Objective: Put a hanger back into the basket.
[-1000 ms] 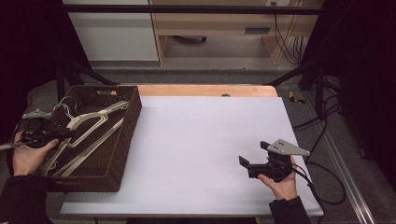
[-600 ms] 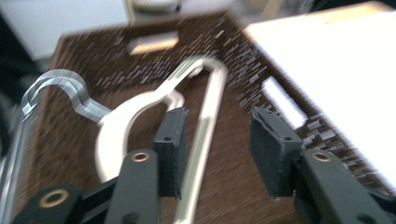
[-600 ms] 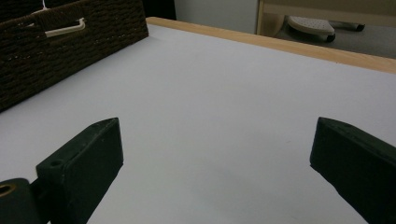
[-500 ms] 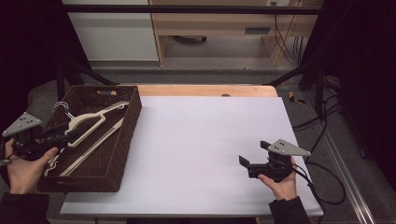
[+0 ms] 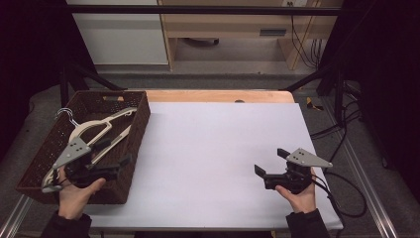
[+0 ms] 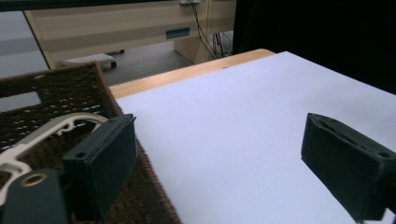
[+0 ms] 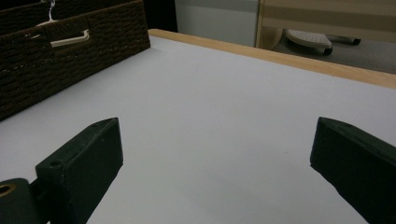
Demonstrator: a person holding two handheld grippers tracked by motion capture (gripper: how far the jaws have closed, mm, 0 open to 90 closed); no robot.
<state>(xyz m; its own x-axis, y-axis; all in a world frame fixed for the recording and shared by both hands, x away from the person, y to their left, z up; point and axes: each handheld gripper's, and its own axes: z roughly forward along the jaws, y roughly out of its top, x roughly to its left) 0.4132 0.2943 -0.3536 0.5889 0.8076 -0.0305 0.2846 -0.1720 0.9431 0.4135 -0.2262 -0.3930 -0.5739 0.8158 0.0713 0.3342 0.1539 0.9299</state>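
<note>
My left gripper (image 5: 119,166) has let go over the basket.

Its jaws have just been opening and hold nothing. The cream coat hanger (image 5: 97,132) lies inside the brown wicker basket (image 5: 140,122), dropped in to store, I think. My right gripper (image 5: 270,166) waits wide open and empty, far right of the basket.

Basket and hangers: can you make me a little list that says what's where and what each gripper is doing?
basket: dark woven basket at the table's left edge
hangers: pale hangers lying inside the basket
table: white top, wooden strip along the far edge
left gripper: left gripper over the basket's right wall; jaws have just been opening, nothing between them
right gripper: right gripper low over the table's right side, open, holding nothing
</note>
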